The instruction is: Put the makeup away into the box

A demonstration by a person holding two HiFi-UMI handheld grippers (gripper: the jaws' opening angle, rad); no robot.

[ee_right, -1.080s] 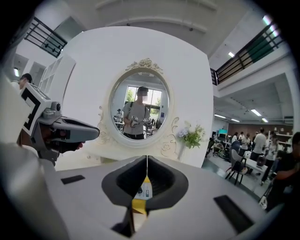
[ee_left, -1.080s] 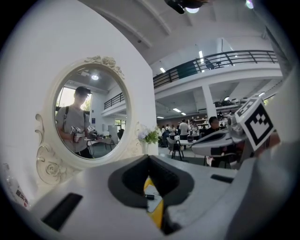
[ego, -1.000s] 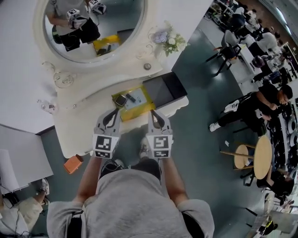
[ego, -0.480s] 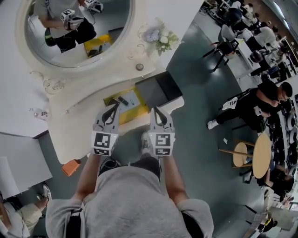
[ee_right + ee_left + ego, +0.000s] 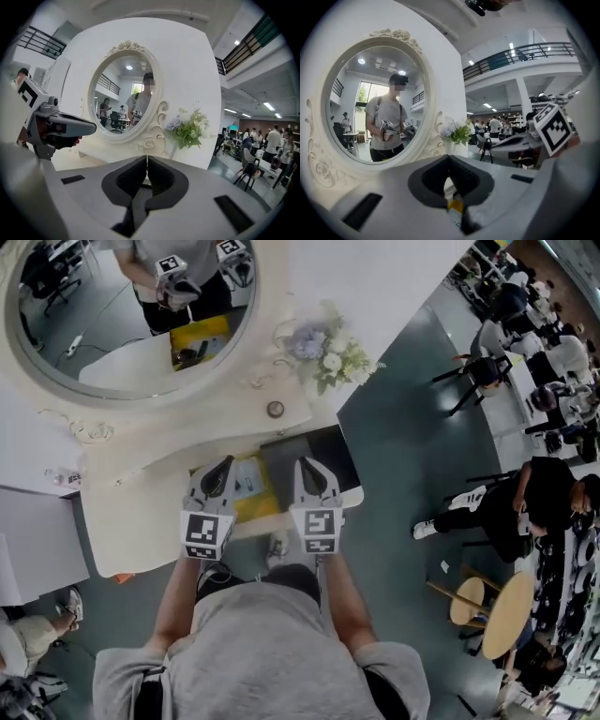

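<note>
Both grippers have pushed forward from the table's front edge and now sit over the tabletop. Left gripper [image 5: 223,468] tips are over the yellow tray [image 5: 258,507]; jaws closed, nothing between them. Right gripper [image 5: 307,468] tips are over the dark box [image 5: 333,451]; jaws closed, empty.

The makeup [image 5: 246,484] lies on the tray, half hidden by the left gripper, so the pieces can't be counted. The box sits touching the tray at its 3 o'clock.

The dressing table [image 5: 141,512] front edge runs under both gripper bodies. Its right end is just past the box at 3 o'clock, with open floor [image 5: 403,427] beyond. The tabletop is bare at the tray's 9 o'clock.

Counts:
- two grippers
- one tray
- one box
- one oval mirror [image 5: 112,315] at 11 o'clock
- one flower bunch [image 5: 323,352] at 1 o'clock
- one small round knob-like thing [image 5: 275,409] at 12 o'clock
</note>
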